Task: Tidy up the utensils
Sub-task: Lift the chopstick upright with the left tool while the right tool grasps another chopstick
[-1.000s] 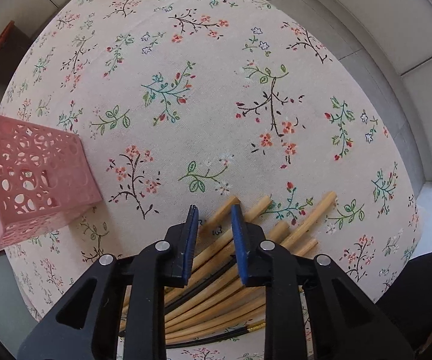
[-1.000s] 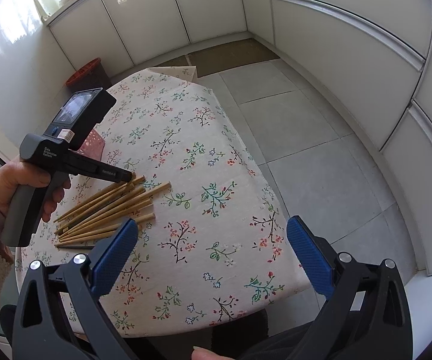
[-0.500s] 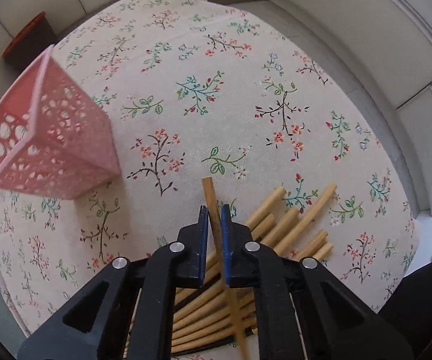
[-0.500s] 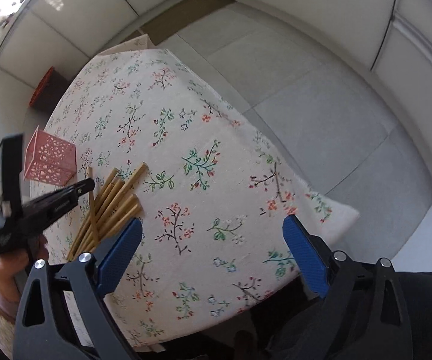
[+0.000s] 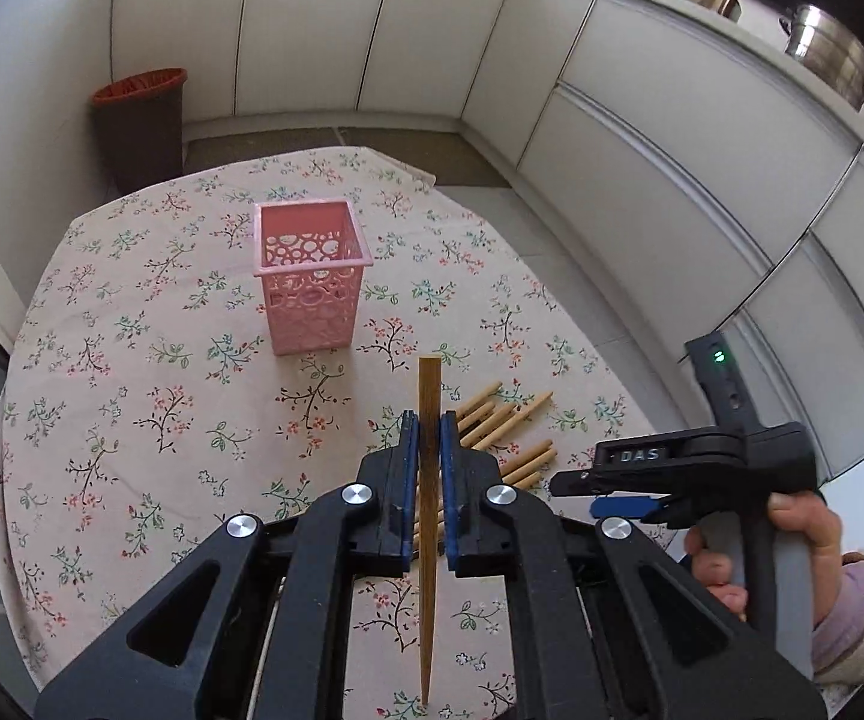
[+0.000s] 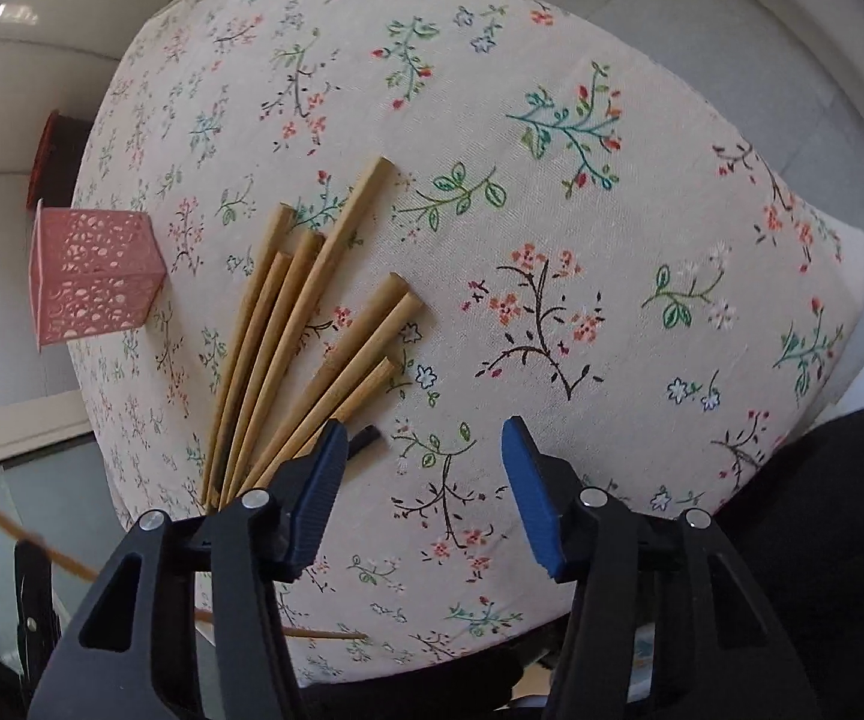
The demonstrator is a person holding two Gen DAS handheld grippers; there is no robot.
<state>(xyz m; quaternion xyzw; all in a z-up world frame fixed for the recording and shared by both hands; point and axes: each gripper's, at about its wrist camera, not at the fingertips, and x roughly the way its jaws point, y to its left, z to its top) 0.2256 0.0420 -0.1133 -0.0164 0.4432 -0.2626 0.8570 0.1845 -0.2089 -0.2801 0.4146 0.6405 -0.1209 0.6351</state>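
L tool [image 5: 424, 441] pinching 1 chopstick [image 5: 429, 396], pink basket [image 5: 310, 276] at 11 o'clock; R tool [image 6: 420, 468] spread, closing on nothing above bench [image 6: 552, 240] w/ chopstick pile [image 6: 306, 324].

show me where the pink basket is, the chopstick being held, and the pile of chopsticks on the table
pink basket [image 5: 311, 300], left wrist view, on its front wall.
held chopstick [image 5: 429, 396], left wrist view, on the shaft above the fingers.
chopstick pile [image 6: 306, 324], right wrist view, on a stick mid-pile.
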